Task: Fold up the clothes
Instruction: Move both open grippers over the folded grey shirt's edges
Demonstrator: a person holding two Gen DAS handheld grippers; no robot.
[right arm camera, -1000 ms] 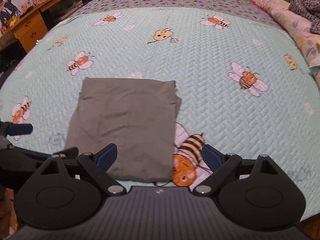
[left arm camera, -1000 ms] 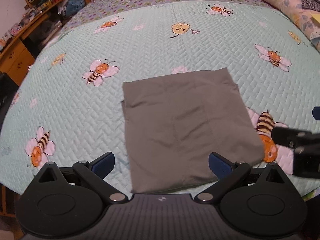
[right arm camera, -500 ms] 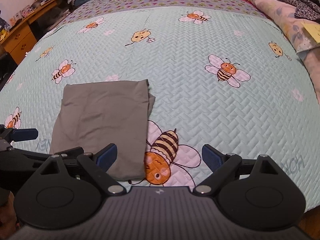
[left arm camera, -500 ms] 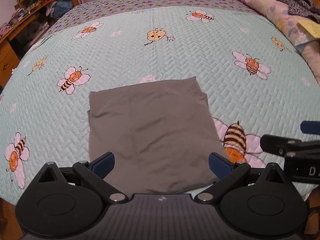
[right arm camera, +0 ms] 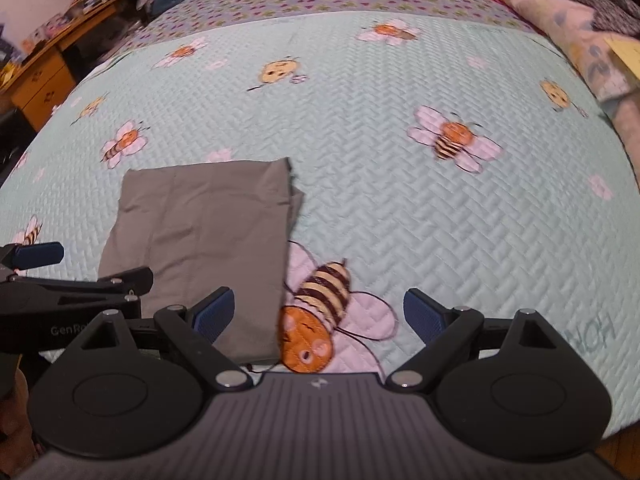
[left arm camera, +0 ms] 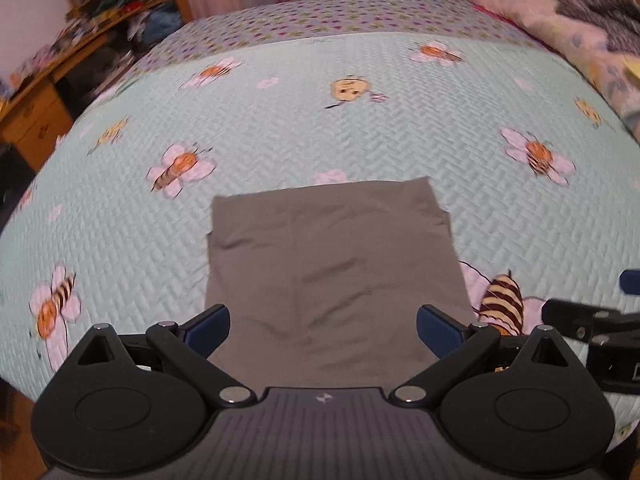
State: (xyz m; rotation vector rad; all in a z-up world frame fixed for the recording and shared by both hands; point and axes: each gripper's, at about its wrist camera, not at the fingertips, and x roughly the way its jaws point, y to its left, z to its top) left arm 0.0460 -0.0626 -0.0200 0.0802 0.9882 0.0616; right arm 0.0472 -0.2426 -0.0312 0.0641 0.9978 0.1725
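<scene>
- The grey garment (left arm camera: 332,272) lies flat on the bedspread (left arm camera: 360,136) as a folded rectangle.
- Left gripper (left arm camera: 323,330) and right gripper (right arm camera: 319,312): jaws apart, empty.
- Judgement: folding appears nearly complete; perhaps one fold remains.

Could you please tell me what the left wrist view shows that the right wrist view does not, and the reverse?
Only the left wrist view shows the left gripper head-on, open above the grey cloth, and a bee print near the bed's left edge. Only the right wrist view shows the right gripper head-on, open over the large bee print, with faint lettering on the bedspread. Both show the folded cloth lying flat, the wooden desk and the pink bedding.
</scene>
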